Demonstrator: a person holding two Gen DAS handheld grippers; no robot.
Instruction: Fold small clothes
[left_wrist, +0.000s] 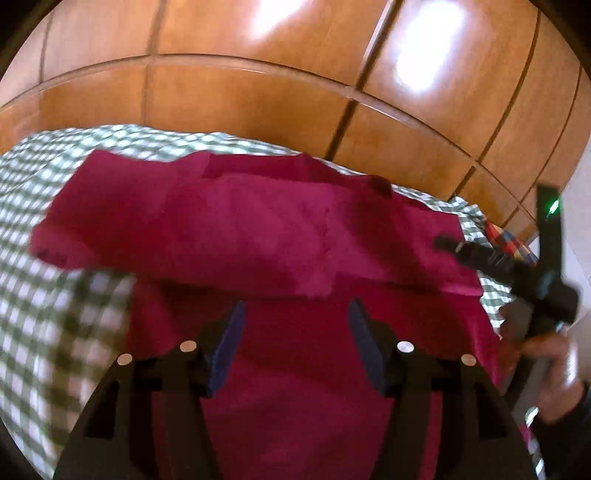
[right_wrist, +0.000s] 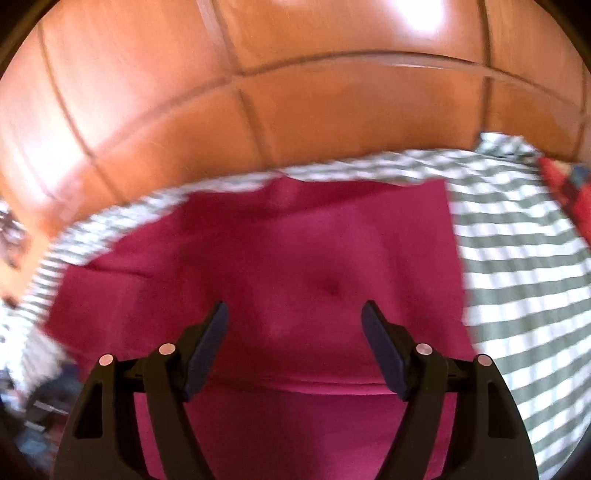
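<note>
A crimson garment (left_wrist: 258, 229) lies spread on a green-and-white checked sheet (left_wrist: 44, 295). One part is folded over in a thick band across its middle. My left gripper (left_wrist: 297, 317) hovers over the near part of the cloth. Its jaws stand apart and nothing is pinched between the blue pads (left_wrist: 229, 332). In the right wrist view the same garment (right_wrist: 280, 258) fills the centre, fairly flat, with a small dimple. My right gripper (right_wrist: 295, 310) is open above it and holds nothing. In the left wrist view a person's hand (left_wrist: 554, 373) holds the right gripper's black body (left_wrist: 546, 288) at the garment's right edge.
A glossy wooden wardrobe (left_wrist: 258, 92) rises right behind the bed. A multicoloured plaid item (left_wrist: 506, 240) lies at the sheet's far right, also seen as a red patch (right_wrist: 569, 192). Bare checked sheet (right_wrist: 517, 277) lies right of the garment. Blurred clutter (right_wrist: 40, 410) lies low on the left.
</note>
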